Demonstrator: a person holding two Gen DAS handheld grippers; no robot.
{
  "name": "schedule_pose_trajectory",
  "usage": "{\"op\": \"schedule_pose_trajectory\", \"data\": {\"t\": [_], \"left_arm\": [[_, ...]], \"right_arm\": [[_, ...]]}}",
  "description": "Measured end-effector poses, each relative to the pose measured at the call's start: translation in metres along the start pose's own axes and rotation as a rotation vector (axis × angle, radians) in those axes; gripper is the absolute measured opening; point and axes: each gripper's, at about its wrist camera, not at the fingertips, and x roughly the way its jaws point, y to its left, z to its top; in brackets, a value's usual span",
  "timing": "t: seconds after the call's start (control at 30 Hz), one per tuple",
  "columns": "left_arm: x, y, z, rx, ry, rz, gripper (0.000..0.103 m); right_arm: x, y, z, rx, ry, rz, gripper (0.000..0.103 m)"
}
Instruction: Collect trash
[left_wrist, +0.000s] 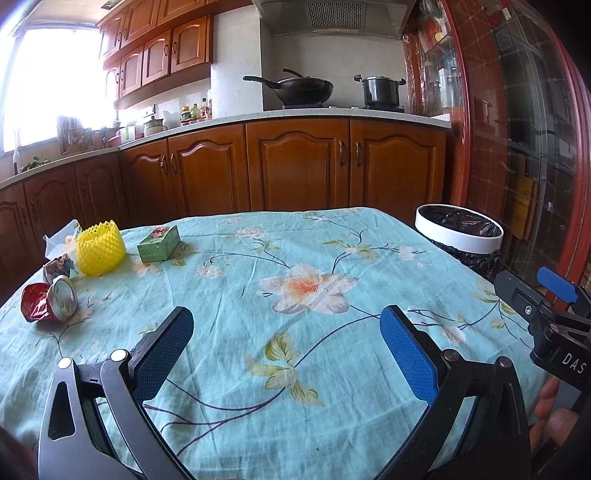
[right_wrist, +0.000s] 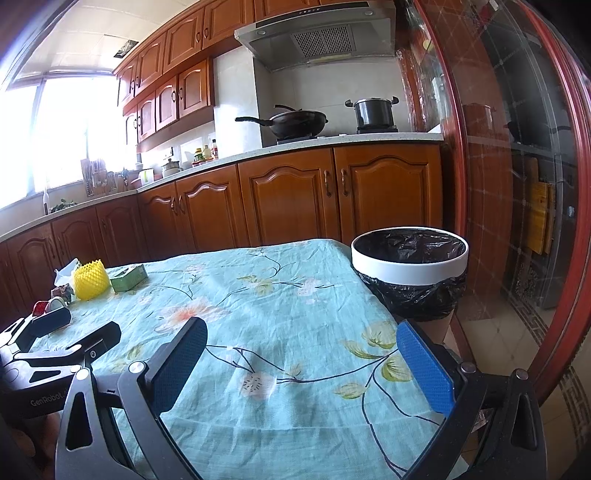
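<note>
Trash lies at the far left of the table: a crushed red can (left_wrist: 50, 302), a crumpled wrapper (left_wrist: 59, 267), a yellow foam net (left_wrist: 100, 246), a green box (left_wrist: 159, 244) and white tissue (left_wrist: 61, 236). They also show in the right wrist view: yellow net (right_wrist: 91, 284), green box (right_wrist: 129, 278), can (right_wrist: 48, 306). My left gripper (left_wrist: 286, 350) is open and empty above the near table. My right gripper (right_wrist: 301, 363) is open and empty near the table's right edge. A white-rimmed bin with a black bag (right_wrist: 410, 258) stands beside the table's far right corner.
The table has a light blue floral cloth (left_wrist: 295, 258). Wooden cabinets (left_wrist: 295, 166) and a counter with a wok (left_wrist: 303, 90) and a pot (left_wrist: 380, 90) stand behind. A red-framed glass door (right_wrist: 517, 184) is at the right.
</note>
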Motion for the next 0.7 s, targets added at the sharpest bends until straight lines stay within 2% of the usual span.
{"op": "schedule_pose_trajectory", "data": {"t": [0.7], "left_arm": [[0.002, -0.0013, 0.0013, 0.009, 0.007, -0.008, 0.103]], "right_arm": [[-0.0008, 0.0023, 0.0025, 0.008, 0.013, 0.007, 0.103]]}}
